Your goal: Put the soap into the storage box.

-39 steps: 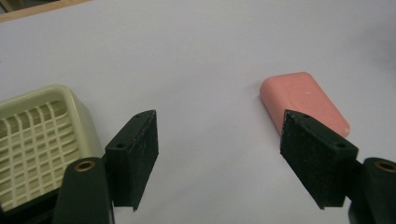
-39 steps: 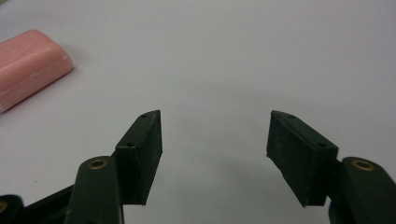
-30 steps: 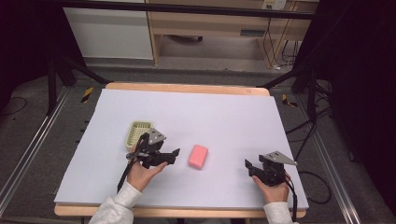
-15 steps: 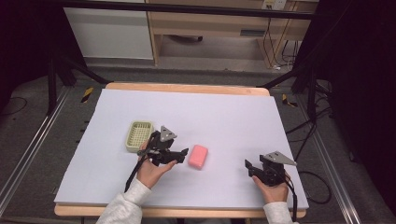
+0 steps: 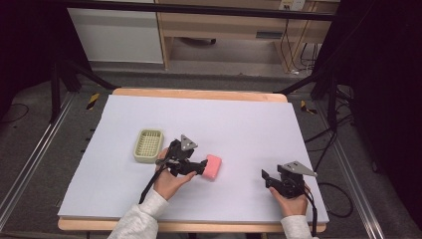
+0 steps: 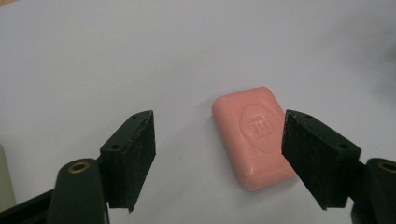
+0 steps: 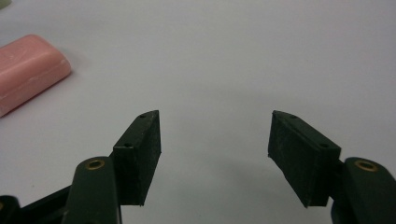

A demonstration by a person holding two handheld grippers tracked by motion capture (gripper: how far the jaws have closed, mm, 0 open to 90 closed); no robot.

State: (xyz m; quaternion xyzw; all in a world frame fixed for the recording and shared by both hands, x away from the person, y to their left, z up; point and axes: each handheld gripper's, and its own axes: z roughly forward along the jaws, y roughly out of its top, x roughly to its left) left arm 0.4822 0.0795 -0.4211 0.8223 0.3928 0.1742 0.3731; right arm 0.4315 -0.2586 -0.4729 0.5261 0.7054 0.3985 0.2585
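My left hand-held gripper (image 6: 217,158), jaws wide, straddles the pink soap (image 6: 254,135) on the table (image 5: 249,119), green tray (image 5: 148,146) just behind, right hand-held gripper (image 7: 215,154) wide, well apart.

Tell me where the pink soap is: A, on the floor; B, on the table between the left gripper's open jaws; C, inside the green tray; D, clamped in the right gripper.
B: the soap lies flat on the table, with the left gripper open around it and not touching.

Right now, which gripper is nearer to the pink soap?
Left. The left gripper is right at the pink soap, jaws open; the right gripper rests farther right, apart.
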